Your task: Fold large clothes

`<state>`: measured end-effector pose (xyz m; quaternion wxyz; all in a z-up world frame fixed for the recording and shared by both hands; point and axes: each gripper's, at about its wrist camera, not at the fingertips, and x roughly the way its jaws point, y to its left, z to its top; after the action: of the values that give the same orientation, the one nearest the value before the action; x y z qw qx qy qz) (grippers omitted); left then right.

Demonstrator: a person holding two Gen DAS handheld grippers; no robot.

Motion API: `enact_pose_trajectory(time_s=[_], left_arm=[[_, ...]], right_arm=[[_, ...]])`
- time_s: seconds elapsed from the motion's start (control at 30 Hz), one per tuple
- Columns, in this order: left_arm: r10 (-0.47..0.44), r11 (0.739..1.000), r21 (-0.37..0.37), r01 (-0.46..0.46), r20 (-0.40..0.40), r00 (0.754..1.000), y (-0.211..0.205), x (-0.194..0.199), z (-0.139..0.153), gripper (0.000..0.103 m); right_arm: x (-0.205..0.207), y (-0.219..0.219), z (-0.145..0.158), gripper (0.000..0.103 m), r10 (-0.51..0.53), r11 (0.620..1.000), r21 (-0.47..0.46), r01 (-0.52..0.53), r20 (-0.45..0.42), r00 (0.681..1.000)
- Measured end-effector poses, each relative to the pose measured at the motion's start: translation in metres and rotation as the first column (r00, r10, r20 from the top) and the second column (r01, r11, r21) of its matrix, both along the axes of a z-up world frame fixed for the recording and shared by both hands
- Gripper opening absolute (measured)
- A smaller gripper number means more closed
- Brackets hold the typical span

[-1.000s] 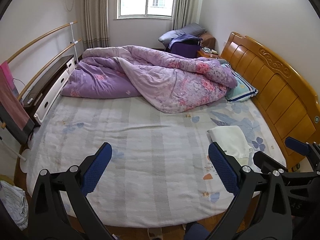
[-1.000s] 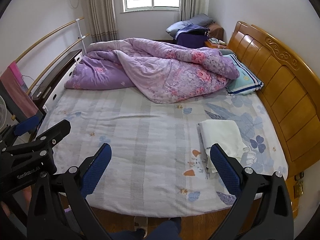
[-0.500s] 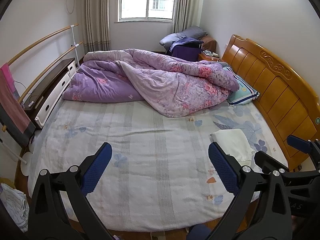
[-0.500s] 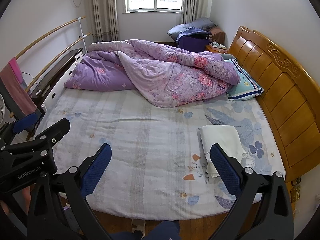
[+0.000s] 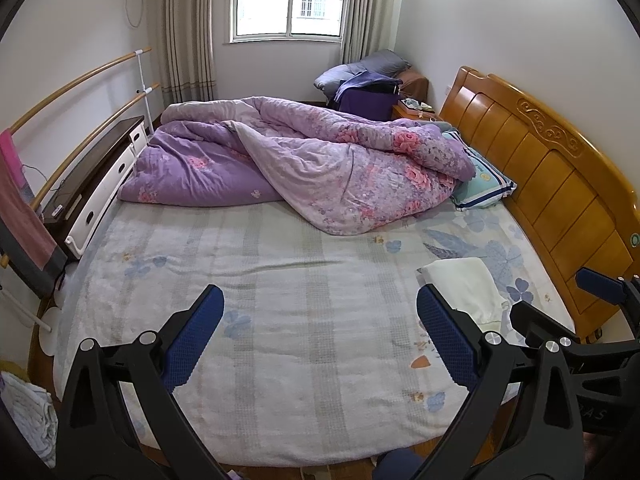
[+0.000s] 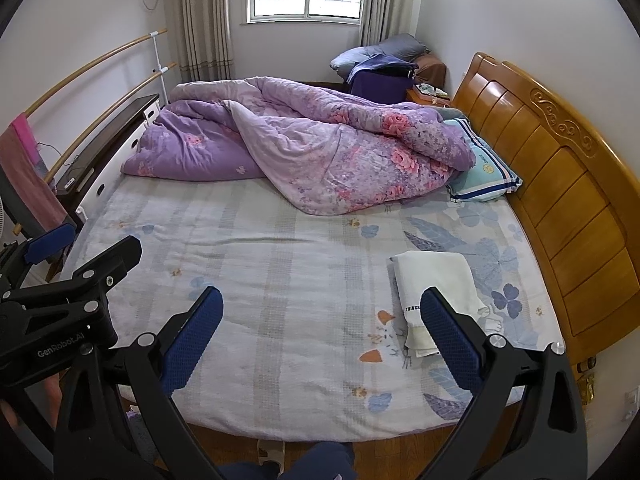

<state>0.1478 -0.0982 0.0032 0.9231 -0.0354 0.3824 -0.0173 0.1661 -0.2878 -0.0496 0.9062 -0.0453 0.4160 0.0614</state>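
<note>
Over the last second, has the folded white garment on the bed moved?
No. The folded white garment still lies just left of the blue clover print on the sheet; only the camera view has shifted.

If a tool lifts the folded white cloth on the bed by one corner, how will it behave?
The folded white cloth looks soft and thin, so it would probably droop. Its layers sit loose, so the fold would likely open. It seems light.

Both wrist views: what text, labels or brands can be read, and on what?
"GenRobot.AI": left gripper body, in the right wrist view.
"THINGS", cut off by the jaw: folded white garment.
Characters on the right gripper body, left wrist view: too dark to read.
Round logo on the pillow: too small.
</note>
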Motion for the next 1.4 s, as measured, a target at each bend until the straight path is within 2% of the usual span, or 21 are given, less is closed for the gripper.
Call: enact_pose_trajectory(time_s=[0.33, 1.4], left_arm=[[-0.026, 1.000, 0.000, 0.026, -0.015, 1.000, -0.004, 0.013, -0.008, 0.097], [-0.043, 0.999, -0.001, 0.043, -0.018, 0.999, -0.001, 0.016, -0.016, 0.097]], right_arm=[[0.006, -0.007, -0.002, 0.095, -0.003, 1.000, -0.003, 0.003, -0.010, 1.000], [0.008, -0.017, -0.007, 0.095, -0.007, 1.000, -0.003, 0.007, -0.021, 1.000]])
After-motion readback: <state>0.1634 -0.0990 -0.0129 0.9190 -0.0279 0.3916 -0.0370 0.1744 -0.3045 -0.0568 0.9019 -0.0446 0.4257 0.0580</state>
